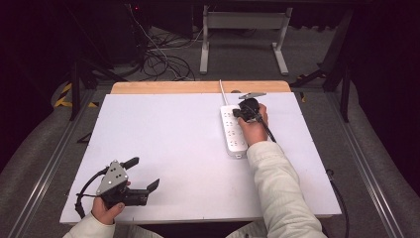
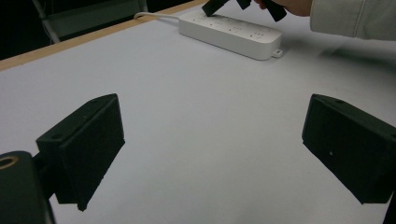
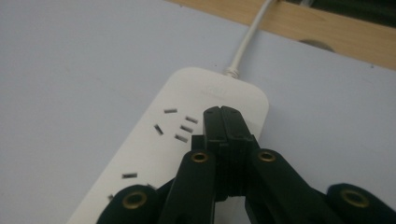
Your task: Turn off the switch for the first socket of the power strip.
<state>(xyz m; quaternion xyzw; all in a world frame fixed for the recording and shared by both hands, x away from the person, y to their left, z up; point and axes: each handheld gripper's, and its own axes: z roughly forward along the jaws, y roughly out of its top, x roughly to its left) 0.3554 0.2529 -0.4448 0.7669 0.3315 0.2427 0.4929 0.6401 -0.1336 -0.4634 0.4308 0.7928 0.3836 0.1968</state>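
Two grippers: the right gripper [image 3: 222, 112] (jaws clenched, seemingly empty) sits over the power strip [image 1: 233, 131]. Left gripper [image 1: 144, 173] gapes wide above the table [image 1: 173, 148].

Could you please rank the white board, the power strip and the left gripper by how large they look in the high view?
1. white board
2. left gripper
3. power strip, though these two look close, and the gripper sits nearer the camera.

The power strip [image 3: 187, 154] runs off the bottom edge in the right gripper view, its near sockets covered by the right gripper [image 3: 222, 116] (jaws pressed together), and its white cord [image 3: 250, 35] leaves the top edge.
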